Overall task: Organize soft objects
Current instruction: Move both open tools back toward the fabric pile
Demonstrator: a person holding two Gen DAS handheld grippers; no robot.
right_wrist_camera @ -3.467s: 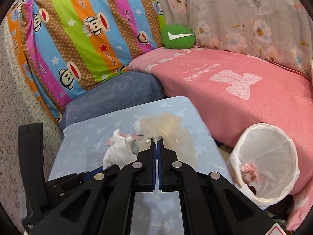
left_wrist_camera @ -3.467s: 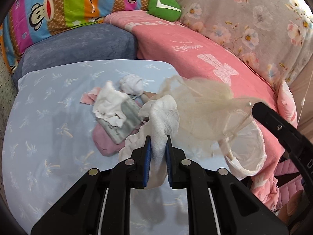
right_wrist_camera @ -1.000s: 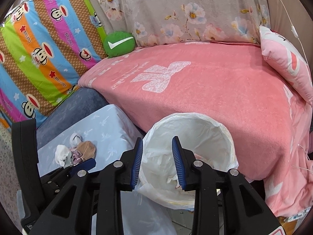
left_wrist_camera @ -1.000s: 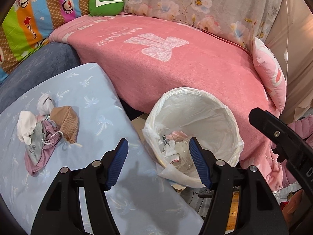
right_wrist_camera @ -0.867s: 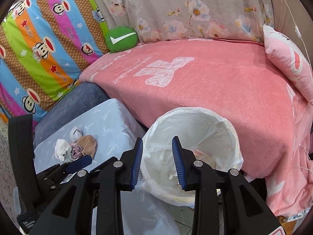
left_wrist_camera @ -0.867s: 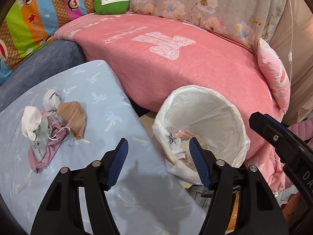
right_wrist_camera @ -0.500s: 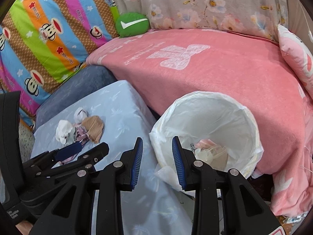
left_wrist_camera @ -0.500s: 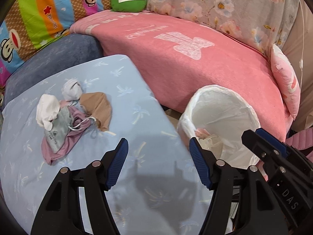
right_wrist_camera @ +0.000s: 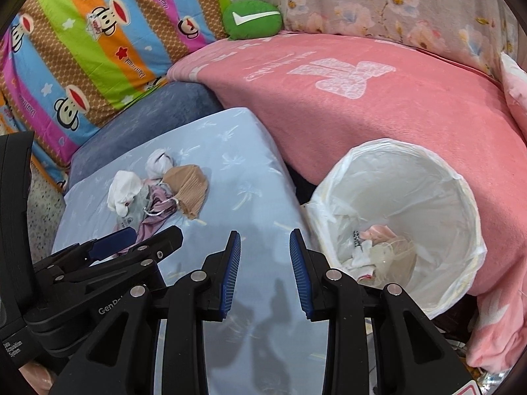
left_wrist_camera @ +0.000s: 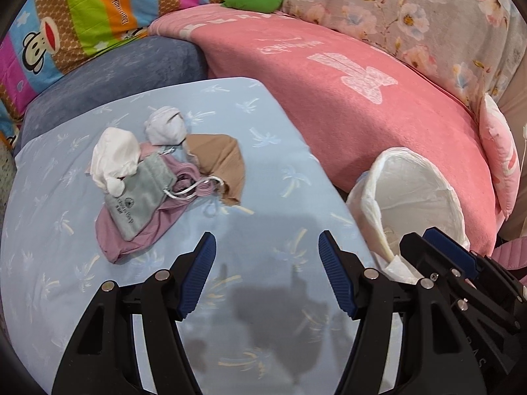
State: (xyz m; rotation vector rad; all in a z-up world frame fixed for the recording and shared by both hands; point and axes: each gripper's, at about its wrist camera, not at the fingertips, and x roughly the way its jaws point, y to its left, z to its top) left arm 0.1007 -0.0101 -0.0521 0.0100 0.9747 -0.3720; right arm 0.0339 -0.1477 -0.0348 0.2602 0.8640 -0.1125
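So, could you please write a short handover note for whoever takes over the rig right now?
Left gripper: open, empty, over the light blue palm-print cushion.
Right gripper: open, empty, near the white bag-lined bin.
Done: several soft items lie in the bin, among them a sheer cream mesh pouch.
Left: the pile on the cushion, namely a white sock, grey drawstring pouch, mauve cloth, tan stocking and small white bundle.

Partly buried under grey pouch (left_wrist_camera: 138, 194) and white sock (left_wrist_camera: 113, 154): mauve cloth (left_wrist_camera: 131, 240). Pouch lettering too small to read. Bin (right_wrist_camera: 425, 177) contents tangled, individually indistinguishable. Pink pillow (right_wrist_camera: 515, 89) cut off at frame edge.
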